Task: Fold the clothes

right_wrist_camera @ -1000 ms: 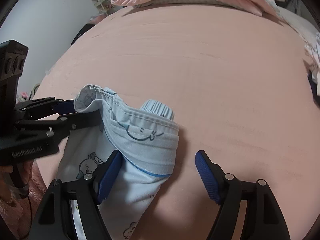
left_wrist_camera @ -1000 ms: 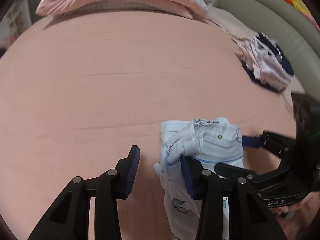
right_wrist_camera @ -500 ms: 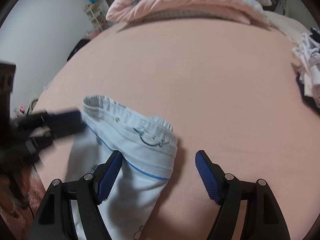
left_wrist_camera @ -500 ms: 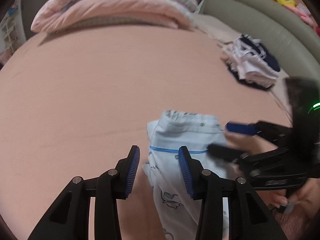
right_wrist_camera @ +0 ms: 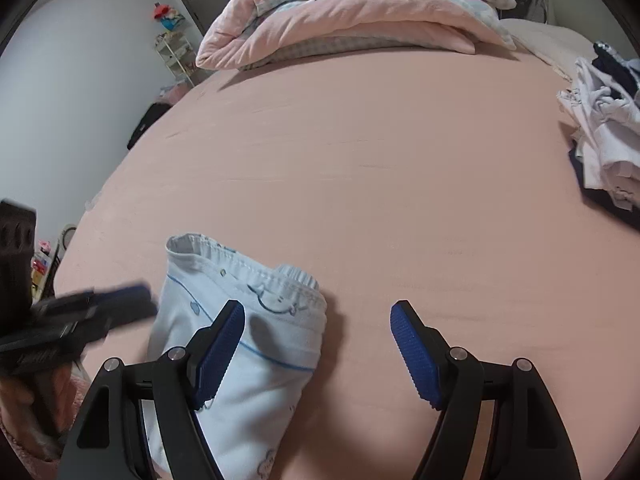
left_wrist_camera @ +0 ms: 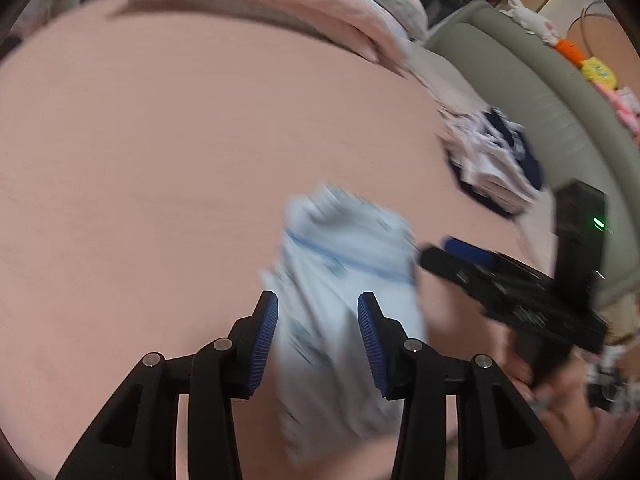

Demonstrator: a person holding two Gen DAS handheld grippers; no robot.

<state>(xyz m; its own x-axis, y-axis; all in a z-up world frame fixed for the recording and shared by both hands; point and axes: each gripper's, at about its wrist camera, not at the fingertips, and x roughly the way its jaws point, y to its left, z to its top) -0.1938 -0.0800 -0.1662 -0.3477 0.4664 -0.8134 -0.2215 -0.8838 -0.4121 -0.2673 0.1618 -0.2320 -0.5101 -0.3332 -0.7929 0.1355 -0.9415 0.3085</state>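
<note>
In the left wrist view, blurred throughout, we see our left gripper (left_wrist_camera: 316,336) with its jaws partly open and gripping nothing; the pale blue printed trousers (left_wrist_camera: 340,280) lie on the pink bed sheet (left_wrist_camera: 160,180) underneath, showing through the gap, and the pads do not appear to press on the cloth. To the side our right gripper (left_wrist_camera: 472,260) hangs just beside the trousers' waistband end, and a loose heap of white and navy clothes (left_wrist_camera: 492,168) waits well apart near the grey bed edge (left_wrist_camera: 540,112). In the right wrist view the picture is sharp: the right gripper (right_wrist_camera: 318,340) has its jaws spread wide and empty, one pad above the trousers (right_wrist_camera: 260,340), the other above bare sheet. The trousers look folded over on themselves, waistband (right_wrist_camera: 240,268) uppermost, near the close edge of the bed, with the folded quilt (right_wrist_camera: 352,20) far behind. The left gripper (right_wrist_camera: 120,304) hovers blurred beside the garment. We judge that this piece is folded and let go. The next move probably calls for setting it aside or reaching for the heap (right_wrist_camera: 604,128), pinching one garment cleanly without dragging the rest.
</note>
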